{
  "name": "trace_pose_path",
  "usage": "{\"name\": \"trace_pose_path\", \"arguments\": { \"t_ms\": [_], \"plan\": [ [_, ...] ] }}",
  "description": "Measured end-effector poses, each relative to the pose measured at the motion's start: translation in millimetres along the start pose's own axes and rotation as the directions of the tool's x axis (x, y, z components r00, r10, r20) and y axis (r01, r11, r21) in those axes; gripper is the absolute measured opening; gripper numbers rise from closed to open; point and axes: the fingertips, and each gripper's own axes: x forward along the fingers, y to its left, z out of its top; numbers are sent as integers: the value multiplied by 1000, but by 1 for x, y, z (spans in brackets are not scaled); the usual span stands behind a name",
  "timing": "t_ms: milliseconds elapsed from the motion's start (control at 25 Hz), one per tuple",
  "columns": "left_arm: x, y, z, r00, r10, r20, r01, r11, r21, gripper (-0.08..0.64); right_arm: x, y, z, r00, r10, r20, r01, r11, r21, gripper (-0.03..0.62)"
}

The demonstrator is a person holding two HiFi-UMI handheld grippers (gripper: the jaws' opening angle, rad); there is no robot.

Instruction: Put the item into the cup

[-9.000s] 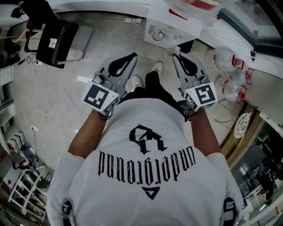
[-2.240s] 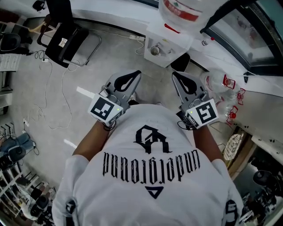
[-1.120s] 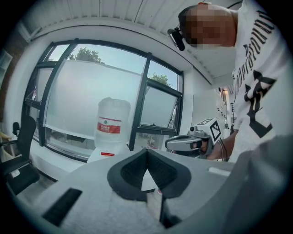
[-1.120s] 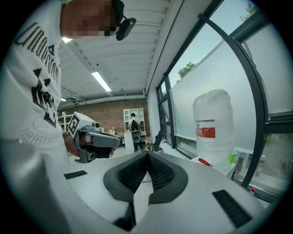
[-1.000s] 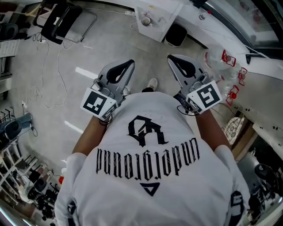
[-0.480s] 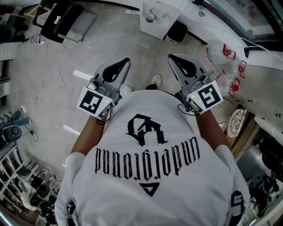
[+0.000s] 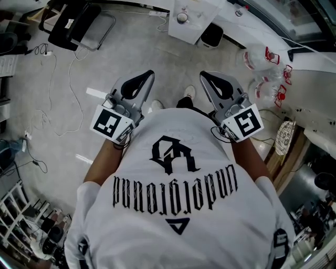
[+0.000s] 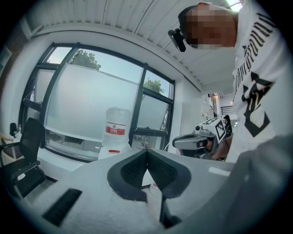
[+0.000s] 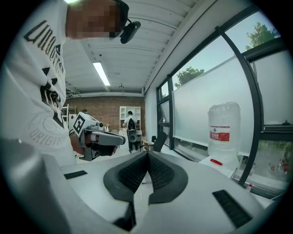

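Note:
No cup and no item shows in any view. In the head view I hold both grippers in front of my chest, above a grey floor. My left gripper point(image 7: 148, 74) is shut with nothing between its dark pads, and its own view shows the tips pressed together point(image 8: 147, 151). My right gripper point(image 7: 204, 74) is likewise shut and empty, its jaws meeting at a point point(image 9: 147, 153). Each gripper view shows the other gripper beside it: the right gripper point(image 8: 198, 141) and the left gripper point(image 9: 98, 137). Both point level into the room.
A white water dispenser point(image 7: 192, 14) with a large bottle point(image 8: 115, 130) stands ahead by the window wall. A black chair point(image 7: 79, 23) is at the far left, cables point(image 7: 73, 107) trail on the floor, and empty water jugs point(image 7: 264, 59) lie at the right.
Both grippers stay shut and in front of my chest. The view has drifted over the floor, so the dispenser and chair now sit nearer the top edge.

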Motion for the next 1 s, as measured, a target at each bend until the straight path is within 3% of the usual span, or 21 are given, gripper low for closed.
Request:
{"name": "trace_pose_path", "arguments": {
  "t_ms": [400,1000],
  "plan": [
    [-57,-2,-6,999,-37,-6,37,999,27,12,6,63,-12,999,-38,7,38,999,32,15],
    [-72,-4,-13,997,-78,-4,79,997,8,12,6,82,-15,997,-73,-3,73,996,43,15]
  ]
}}
